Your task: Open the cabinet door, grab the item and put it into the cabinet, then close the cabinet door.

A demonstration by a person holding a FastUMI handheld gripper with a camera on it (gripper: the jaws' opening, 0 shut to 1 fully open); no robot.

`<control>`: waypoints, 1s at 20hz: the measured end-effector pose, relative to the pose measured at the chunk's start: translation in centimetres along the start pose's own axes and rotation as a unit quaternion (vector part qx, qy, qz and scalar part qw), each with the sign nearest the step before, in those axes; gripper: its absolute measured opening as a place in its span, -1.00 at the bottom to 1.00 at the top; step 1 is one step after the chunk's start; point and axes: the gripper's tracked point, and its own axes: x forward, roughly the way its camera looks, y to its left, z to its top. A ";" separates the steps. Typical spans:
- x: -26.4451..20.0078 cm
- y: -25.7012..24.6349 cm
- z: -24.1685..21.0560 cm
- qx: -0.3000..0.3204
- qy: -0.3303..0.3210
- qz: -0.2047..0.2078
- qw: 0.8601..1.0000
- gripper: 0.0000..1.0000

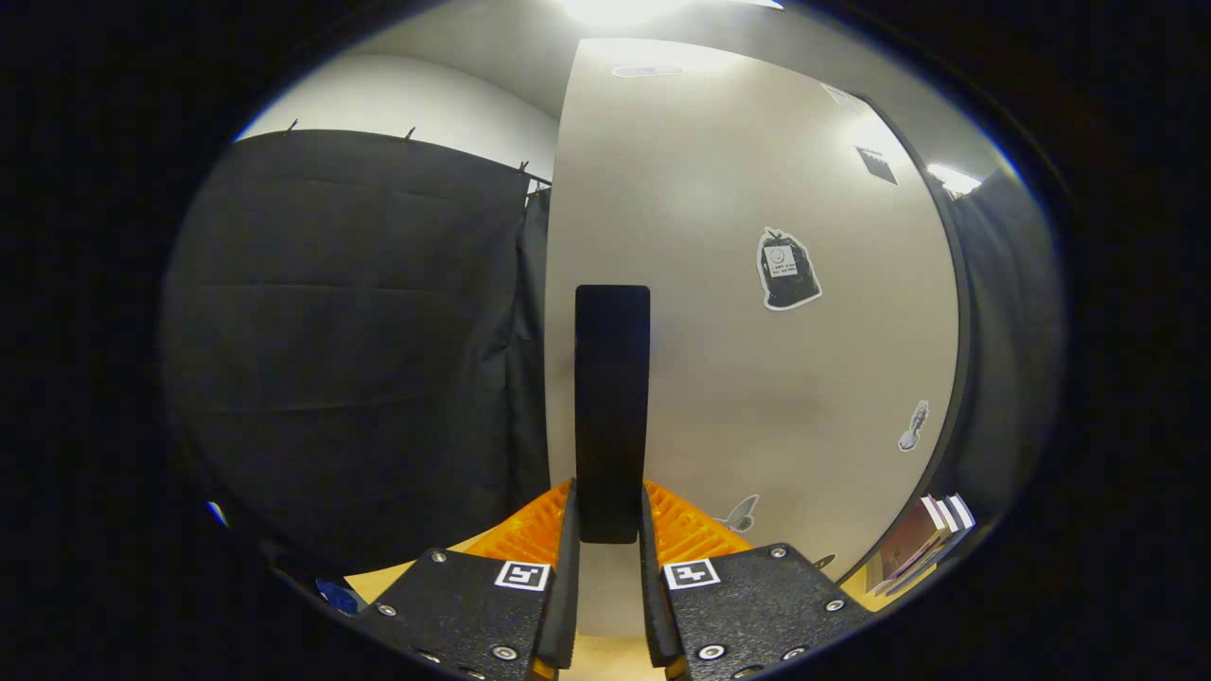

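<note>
We see the gripper point(610, 530) pinching the cabinet door's point(757, 378) black handle point(612, 407), which rises toward twelve o'clock. Stacked books point(922, 544), apparently, lie at four o'clock

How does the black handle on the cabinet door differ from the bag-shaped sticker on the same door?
The handle is a tall, plain black bar standing between the gripper fingers, which close on it; the bag-shaped sticker is small, flat, white-edged, tilted, and lies far beyond them. Both are dark and sit on the cabinet door.
</note>
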 end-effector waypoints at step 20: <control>-3.2 -3.0 -0.6 0.015 0.035 0.181 0.983 -0.41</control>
